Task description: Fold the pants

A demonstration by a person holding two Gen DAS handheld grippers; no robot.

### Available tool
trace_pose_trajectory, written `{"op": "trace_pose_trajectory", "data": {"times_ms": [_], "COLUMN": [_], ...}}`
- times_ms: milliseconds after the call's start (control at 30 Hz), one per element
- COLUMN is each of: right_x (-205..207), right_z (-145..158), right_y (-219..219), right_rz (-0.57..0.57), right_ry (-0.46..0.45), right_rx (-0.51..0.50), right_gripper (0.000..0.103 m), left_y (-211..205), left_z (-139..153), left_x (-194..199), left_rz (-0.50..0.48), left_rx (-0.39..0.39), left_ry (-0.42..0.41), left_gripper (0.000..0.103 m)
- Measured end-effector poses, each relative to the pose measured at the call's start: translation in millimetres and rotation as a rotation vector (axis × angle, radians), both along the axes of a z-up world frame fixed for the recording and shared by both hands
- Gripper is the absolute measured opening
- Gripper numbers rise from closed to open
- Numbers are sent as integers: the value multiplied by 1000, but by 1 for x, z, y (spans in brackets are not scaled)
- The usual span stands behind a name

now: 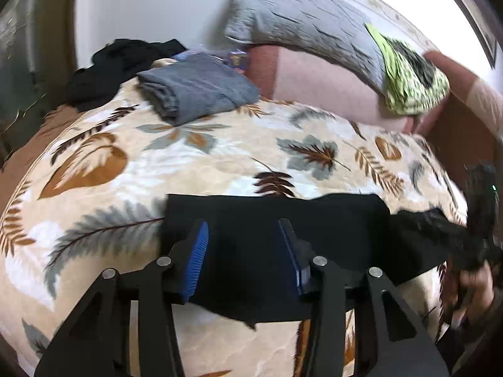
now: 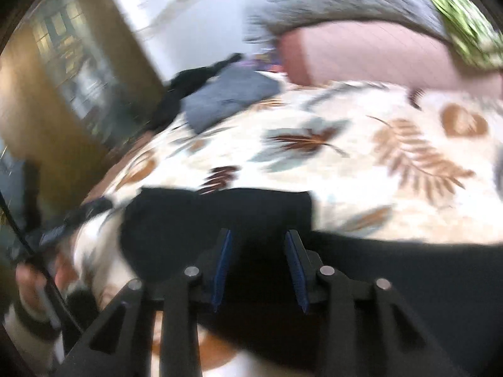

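Black pants, matte soft fabric, lie flat in a rough rectangle on the plush leaf-print blanket at the near edge of the bed. Left gripper hangs over them with jaws wide apart, ribbed blue pads gripping nothing. Right gripper likewise spread open over the same cloth, empty; that view is motion-blurred. Folded grey garment and crumpled black clothes sit at the far side, quilted grey pillow beyond.

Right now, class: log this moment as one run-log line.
task: fold pants | pants: black, flat on blanket | left gripper: open over pants | right gripper: open over pants
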State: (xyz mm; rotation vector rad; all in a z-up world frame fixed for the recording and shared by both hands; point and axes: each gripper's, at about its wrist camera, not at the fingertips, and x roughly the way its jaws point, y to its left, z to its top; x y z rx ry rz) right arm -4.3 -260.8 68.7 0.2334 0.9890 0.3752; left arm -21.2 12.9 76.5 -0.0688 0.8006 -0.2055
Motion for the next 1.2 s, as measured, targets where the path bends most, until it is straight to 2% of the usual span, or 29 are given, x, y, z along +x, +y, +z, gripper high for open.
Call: {"op": "trace_pose_trajectory", "data": {"times_ms": [100,200,267,300,333,467,567,733,867,900,967,1033,1067,1100,1200], "right_x": [19,32,39,40,42,36,40,40,36,34,27,18,13,5,-14], "right_z": [-10,-18,-24,-27,-28,-24,-28,-39,-35,-31,-21,-12,-9,-5,1], "right_y": [-8,-4,6,9,10,1,-2,6,7,7,3,-3,-6,-11,-22], "right_rz": [-26,-6,8,12,9,-31,-70,-71,-73,-70,-72,-77,-82,-89,-104], "right_ry": [35,59,78,82,75,21,25,23,9,1,-11,-16,-18,-19,-20], "right_rx": [61,83,61,50,29,24,24,-58,-64,-65,-62,-44,-44,-50,-66], "right_gripper": [37,37,29,16,10,9,9,8,9,14,15,20,24,33,35], "left_y": [-16,-24,-24,-24,-23,-19,-16,-14,-13,-13,-15,-17,-18,-19,-29], "left_z": [-9,-19,-25,-28,-30,-39,-45,-54,-53,-51,-47,-43,-40,-37,-25], "left_x": [4,8,10,10,10,13,14,15,16,16,14,12,11,9,3], "left_rz": [-21,-26,-18,-13,-9,9,13,10,14,16,25,31,30,27,-7], "left_rx": [34,39,40,40,41,46,32,28,17,15,16,12,-2,-25,-104], "left_ry": [15,41,56,61,65,82,93,84,97,98,100,103,102,100,78], "left_gripper": [43,43,43,43,43,43,43,44,44,44,44,50,60,69,78]}}
